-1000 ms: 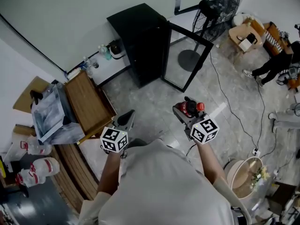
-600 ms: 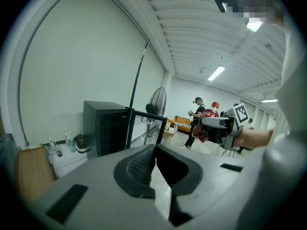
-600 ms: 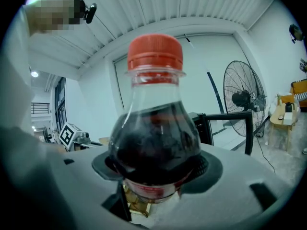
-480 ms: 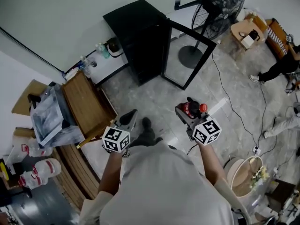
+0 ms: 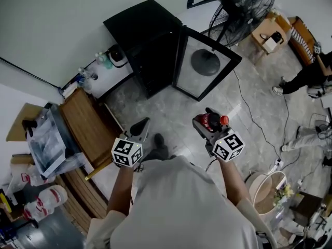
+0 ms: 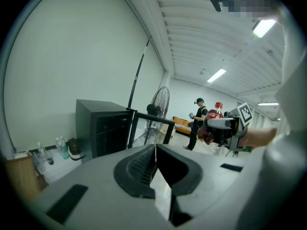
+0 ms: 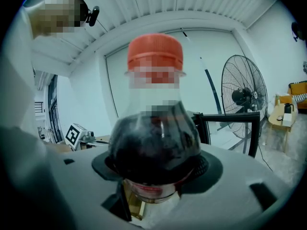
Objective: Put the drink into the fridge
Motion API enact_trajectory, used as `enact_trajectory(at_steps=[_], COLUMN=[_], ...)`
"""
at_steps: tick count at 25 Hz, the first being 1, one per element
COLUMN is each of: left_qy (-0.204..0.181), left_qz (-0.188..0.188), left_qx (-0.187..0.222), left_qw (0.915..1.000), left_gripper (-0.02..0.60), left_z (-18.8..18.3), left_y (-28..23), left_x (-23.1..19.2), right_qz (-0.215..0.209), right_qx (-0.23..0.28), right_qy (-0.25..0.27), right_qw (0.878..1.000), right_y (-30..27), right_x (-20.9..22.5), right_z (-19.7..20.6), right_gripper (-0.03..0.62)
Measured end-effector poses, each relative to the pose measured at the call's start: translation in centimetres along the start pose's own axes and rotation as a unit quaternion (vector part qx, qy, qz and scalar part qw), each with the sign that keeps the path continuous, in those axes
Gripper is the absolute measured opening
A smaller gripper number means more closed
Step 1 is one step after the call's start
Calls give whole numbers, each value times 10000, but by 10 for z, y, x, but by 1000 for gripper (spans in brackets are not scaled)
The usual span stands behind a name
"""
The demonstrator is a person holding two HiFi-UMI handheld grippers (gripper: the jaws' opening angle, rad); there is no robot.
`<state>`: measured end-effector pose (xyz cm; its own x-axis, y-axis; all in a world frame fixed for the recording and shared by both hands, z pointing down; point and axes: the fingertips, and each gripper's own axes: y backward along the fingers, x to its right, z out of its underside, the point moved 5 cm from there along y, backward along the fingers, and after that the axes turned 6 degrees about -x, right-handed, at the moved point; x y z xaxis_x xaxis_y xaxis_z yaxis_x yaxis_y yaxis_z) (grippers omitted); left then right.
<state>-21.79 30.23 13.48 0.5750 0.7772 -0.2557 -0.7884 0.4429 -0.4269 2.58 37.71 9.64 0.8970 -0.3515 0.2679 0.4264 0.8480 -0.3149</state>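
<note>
A cola bottle (image 5: 211, 120) with a red cap stands upright in my right gripper (image 5: 207, 124), which is shut on its dark lower body; in the right gripper view the bottle (image 7: 156, 143) fills the middle. My left gripper (image 5: 139, 128) is shut and holds nothing, its fingertips (image 6: 151, 152) touching. The black fridge (image 5: 142, 32) stands against the far wall, some way ahead of both grippers. Its glass door (image 5: 205, 64) is swung wide open to the right. The left gripper view shows the fridge (image 6: 98, 128) and the held bottle (image 6: 214, 121).
A standing fan (image 5: 244, 9) is right of the fridge door. A wooden table (image 5: 85, 123) and plastic bags (image 5: 41, 139) are on the left. Cables (image 5: 259, 118) run over the floor at right, near a round basket (image 5: 267, 191). A person (image 5: 306, 77) is at the far right.
The fridge has shifted left and slightly up in the head view as the person walks. A shoe now shows between the grippers. Both grippers keep their pose and the bottle stays held.
</note>
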Motion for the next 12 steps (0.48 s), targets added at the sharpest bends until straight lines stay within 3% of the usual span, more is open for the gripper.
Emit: enact_trajectory(at_steps=[12], left_qy=[52], left_qz=[256], left_qx=[-155], left_qw=[9995], left_gripper=[9], left_z=[-26], left_y=[-47], left_x=[-93], right_qz=[-27], right_qx=[-114], right_qy=[-198], right_qw=[9997], right_y=[-102], right_x=[23], right_z=[-37], right_gripper=[304])
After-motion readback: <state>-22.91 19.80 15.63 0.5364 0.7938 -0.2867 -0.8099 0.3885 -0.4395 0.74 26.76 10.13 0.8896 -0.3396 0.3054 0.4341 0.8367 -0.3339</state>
